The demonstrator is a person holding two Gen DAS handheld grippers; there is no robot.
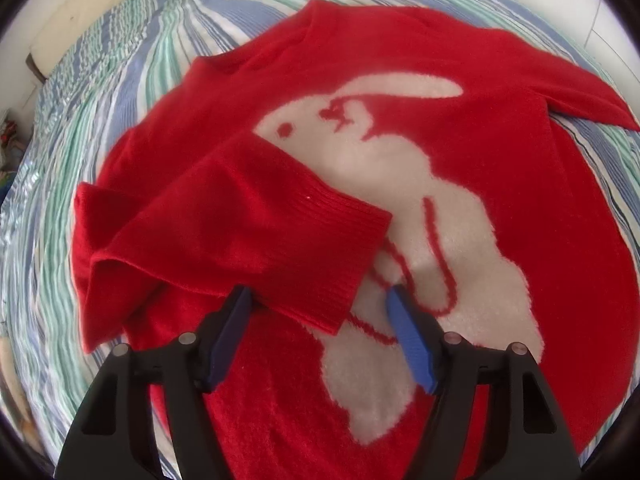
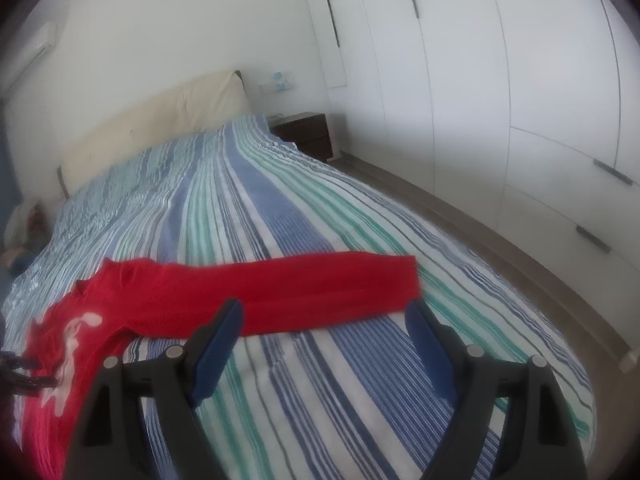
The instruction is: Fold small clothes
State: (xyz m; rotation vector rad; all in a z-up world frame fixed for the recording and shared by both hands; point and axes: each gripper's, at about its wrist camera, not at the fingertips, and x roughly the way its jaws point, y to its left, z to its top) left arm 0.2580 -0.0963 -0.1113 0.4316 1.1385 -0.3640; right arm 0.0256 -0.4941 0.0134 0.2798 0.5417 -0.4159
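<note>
left tool spread | over sweater cuff | right tool spread, beside sleeve

Home bedroom: striped bed; padded headboard; white wardrobes.

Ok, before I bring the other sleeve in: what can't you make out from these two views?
- Sweater hem: cut off by the bottom edge and hidden behind the left gripper in the left wrist view.
- Front under the folded sleeve: covered by it.
- Rabbit design: motion-blurred and at the frame edge in the right wrist view.
- Outstretched sleeve cuff: blurred, partly behind a finger of the right gripper.
- Items by the headboard: too small.
</note>
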